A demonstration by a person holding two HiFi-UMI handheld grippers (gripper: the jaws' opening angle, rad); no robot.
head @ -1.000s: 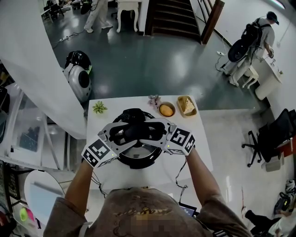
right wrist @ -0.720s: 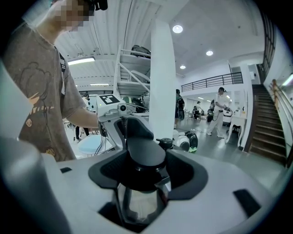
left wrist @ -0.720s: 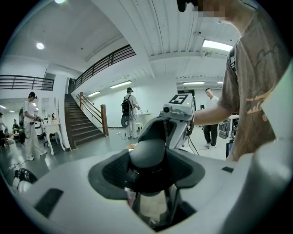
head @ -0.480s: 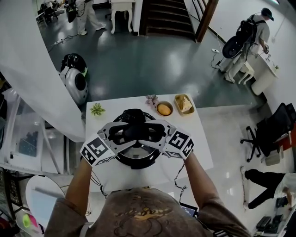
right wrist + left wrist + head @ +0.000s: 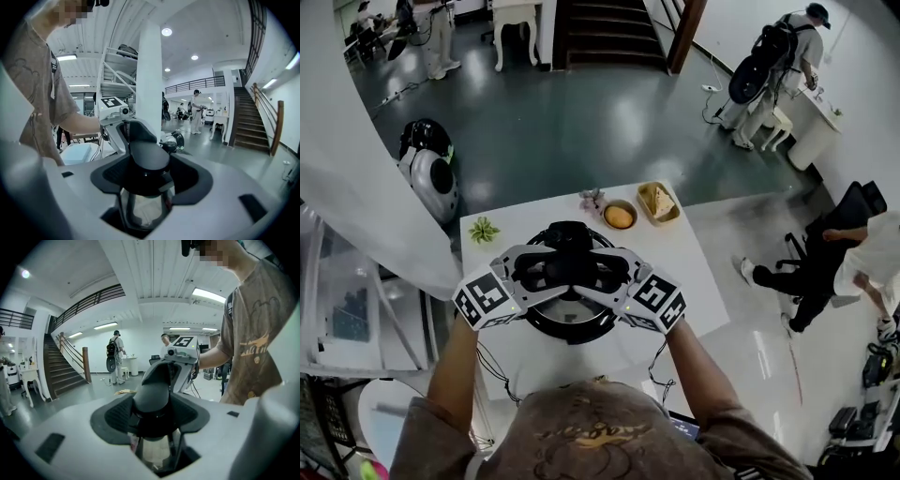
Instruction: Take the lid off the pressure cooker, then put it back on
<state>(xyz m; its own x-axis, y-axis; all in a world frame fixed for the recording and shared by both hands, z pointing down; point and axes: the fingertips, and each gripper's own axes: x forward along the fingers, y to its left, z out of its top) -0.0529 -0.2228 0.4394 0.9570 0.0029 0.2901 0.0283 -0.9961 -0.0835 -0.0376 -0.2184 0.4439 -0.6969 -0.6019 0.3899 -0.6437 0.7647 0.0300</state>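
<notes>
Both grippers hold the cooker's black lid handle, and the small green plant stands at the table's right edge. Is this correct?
No: in the head view the green plant stands at the left edge of the table. The left gripper and right gripper do hold the lid handle.

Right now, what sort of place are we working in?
Probably a big open lab or office hall, not a kitchen: a staircase rises behind a polished grey floor, an office chair stands at the right, and the pressure cooker sits on a white table.
</notes>
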